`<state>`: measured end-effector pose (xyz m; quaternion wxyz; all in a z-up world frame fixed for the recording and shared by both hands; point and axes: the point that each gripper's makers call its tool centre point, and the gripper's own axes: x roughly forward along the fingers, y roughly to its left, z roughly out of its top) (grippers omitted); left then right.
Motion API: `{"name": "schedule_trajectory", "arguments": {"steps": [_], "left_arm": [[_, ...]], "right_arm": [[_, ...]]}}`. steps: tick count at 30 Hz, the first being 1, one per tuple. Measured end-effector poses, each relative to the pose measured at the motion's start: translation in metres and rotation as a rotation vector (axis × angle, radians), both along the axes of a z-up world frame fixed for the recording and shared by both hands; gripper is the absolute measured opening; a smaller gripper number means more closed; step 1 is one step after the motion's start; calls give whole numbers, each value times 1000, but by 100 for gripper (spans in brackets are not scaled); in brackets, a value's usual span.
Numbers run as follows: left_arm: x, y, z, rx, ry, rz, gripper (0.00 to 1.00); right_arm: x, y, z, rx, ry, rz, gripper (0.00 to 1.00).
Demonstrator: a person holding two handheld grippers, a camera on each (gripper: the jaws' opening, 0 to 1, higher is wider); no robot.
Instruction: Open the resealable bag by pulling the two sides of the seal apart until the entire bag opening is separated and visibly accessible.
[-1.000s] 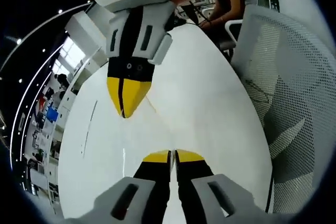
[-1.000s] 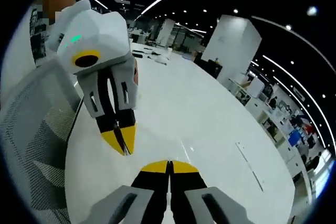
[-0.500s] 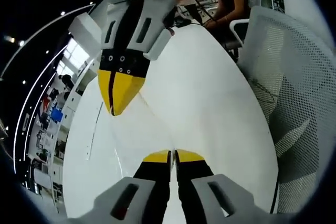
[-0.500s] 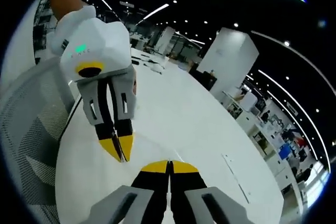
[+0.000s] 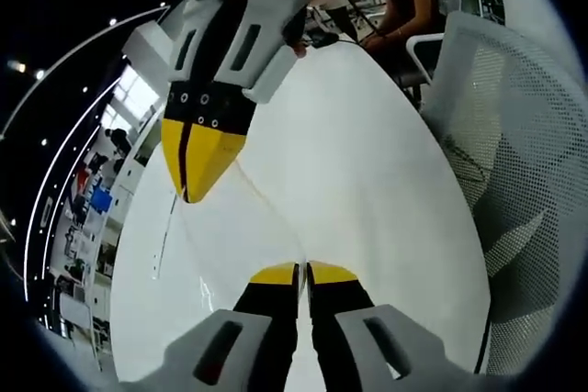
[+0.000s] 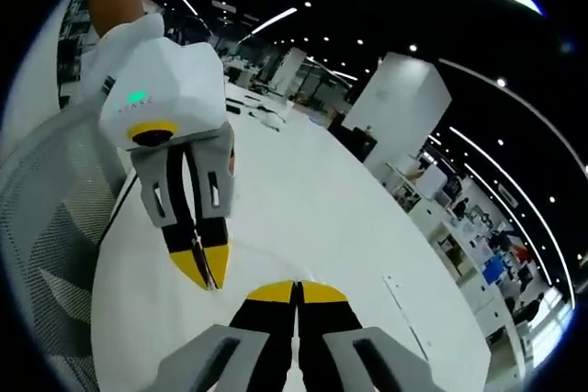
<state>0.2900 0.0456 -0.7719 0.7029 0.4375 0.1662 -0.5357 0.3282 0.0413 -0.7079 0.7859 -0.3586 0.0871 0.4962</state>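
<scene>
Both grippers hang over the white table (image 5: 367, 190), tips aimed toward each other. The left gripper (image 5: 302, 272) and right gripper (image 6: 295, 289) have jaws pressed together, apparently pinching the clear resealable bag (image 5: 253, 185), barely visible between them.

left tongs (image 5: 302, 270) yellow tips; black shanks | right tongs (image 6: 296, 288) alike; grey housings

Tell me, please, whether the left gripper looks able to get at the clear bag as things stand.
Probably yes: the left gripper seems shut on the edge of the clear bag, whose faint film stretches up to the right gripper, with nothing between.
</scene>
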Motion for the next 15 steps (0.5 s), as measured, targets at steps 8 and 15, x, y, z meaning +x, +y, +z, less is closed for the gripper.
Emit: {"name": "schedule_trajectory", "arguments": {"steps": [8, 15], "left_arm": [[8, 1, 0, -4, 2, 28, 1], [10, 5, -8, 15, 25, 50, 1]], "right_arm": [[5, 5, 2, 18, 13, -9, 0], [8, 3, -11, -18, 35, -13, 0]]}}
